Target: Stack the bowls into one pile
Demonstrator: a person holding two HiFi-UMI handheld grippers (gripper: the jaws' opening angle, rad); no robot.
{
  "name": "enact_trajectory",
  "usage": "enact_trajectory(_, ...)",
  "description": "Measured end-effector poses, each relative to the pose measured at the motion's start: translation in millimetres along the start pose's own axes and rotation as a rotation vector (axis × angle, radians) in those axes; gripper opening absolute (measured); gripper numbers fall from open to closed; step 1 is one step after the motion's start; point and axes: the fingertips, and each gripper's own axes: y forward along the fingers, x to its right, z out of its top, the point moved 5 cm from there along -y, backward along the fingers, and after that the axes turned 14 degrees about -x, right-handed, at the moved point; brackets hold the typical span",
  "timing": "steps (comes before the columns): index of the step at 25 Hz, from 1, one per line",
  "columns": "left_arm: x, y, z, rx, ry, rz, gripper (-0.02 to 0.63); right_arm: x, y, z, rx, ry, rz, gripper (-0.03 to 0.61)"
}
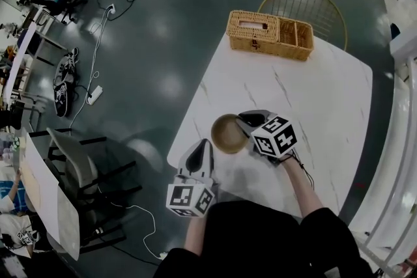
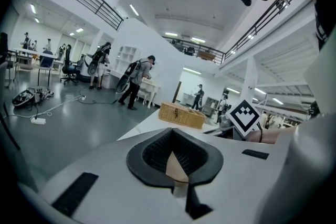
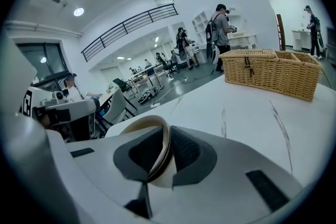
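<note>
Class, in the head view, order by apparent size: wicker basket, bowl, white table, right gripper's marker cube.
1. White table
2. Wicker basket
3. Bowl and marker cube: they look about alike, and the cube is nearer the camera, so I leave them unranked.

— What do we have holding everything up?
— We see a white, marble-veined table (image 1: 326, 94). A wicker basket (image 1: 270, 34) sits at its far edge. We can't tell whether the tan bowl (image 1: 229, 133) rests on it.
</note>
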Motion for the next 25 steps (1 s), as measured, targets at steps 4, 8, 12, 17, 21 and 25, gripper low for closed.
enact_trajectory(4, 3, 3, 5, 0.003, -0.005, -0.010, 0.014, 2, -6, 1, 0.045, 0.025, -0.019, 0.057)
enact_trajectory(8, 2, 7, 7, 0.007, 0.005, -0.024, 0.014, 4, -10, -2, 0.121, 0.085, -0.027, 0.123)
enact_trajectory(12, 9, 14, 14, 0.011, 0.026, -0.047, 0.014, 7, -21, -6, 0.193, 0.168, 0.034, 0.123)
enact_trajectory(17, 19, 21, 21, 0.019, 0.070, -0.076, 0.014, 9, -48, -10, 0.307, 0.203, 0.105, 0.032)
enact_trajectory(21, 31, 21, 30, 0.031, 0.105, -0.097, 0.014, 10, -79, -11, 0.402, 0.216, 0.099, 0.020)
enact_trajectory(25, 42, 17, 42, 0.046, 0.142, -0.117, 0.014, 9, -112, -8, 0.488, 0.223, 0.074, 0.018)
